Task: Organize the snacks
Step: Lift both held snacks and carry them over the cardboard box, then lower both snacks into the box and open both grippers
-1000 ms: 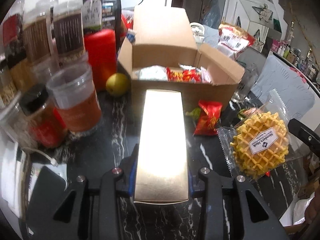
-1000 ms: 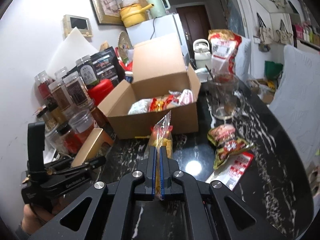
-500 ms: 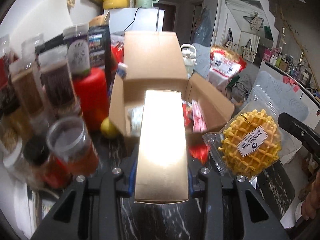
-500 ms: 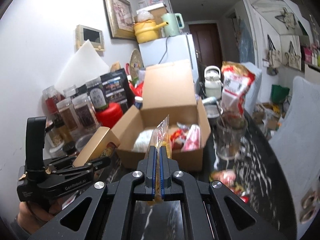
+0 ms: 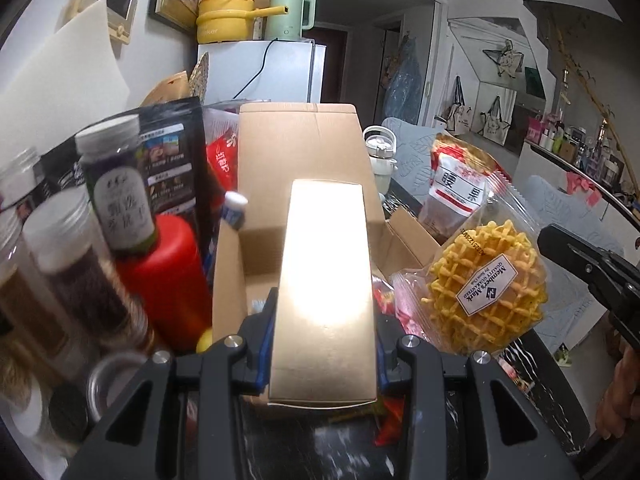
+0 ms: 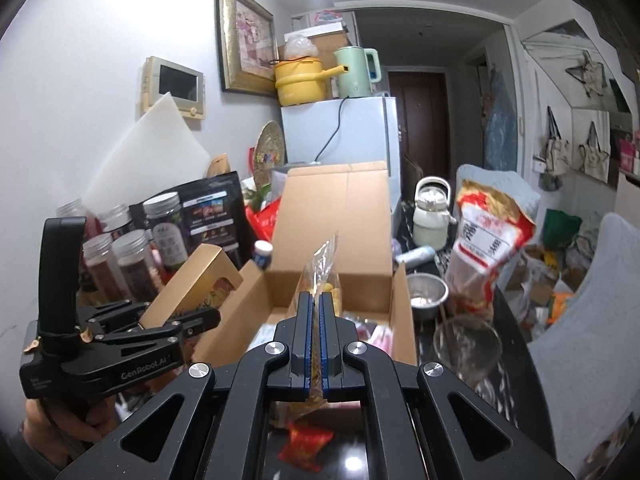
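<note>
My left gripper (image 5: pixel 324 320) is shut on a long gold carton (image 5: pixel 324 264), held lengthways over the open cardboard box (image 5: pixel 228 280). The box's lid flap (image 5: pixel 300 152) stands upright behind it. Snack packets lie inside the box, mostly hidden. My right gripper (image 6: pixel 316 320) is shut on the edge of a clear waffle packet (image 6: pixel 322 264) above the box's near wall (image 6: pixel 402 320). In the left wrist view the waffle packet (image 5: pixel 488 284) hangs at the right from the right gripper (image 5: pixel 592 268). The right wrist view shows the left gripper (image 6: pixel 200 320) with the gold carton (image 6: pixel 200 276).
Jars (image 5: pixel 120 184) and a red canister (image 5: pixel 164 280) crowd the box's left side. A red-and-white bag (image 5: pixel 456 188), a white kettle (image 6: pixel 430 216), a metal bowl (image 6: pixel 428 292) and a glass cup (image 6: pixel 468 344) stand to its right. A red packet (image 6: pixel 306 440) lies on the dark marble tabletop.
Both grippers have risen and moved forward with their loads, from over the tabletop to over the cardboard box. Their grips are unchanged.
</note>
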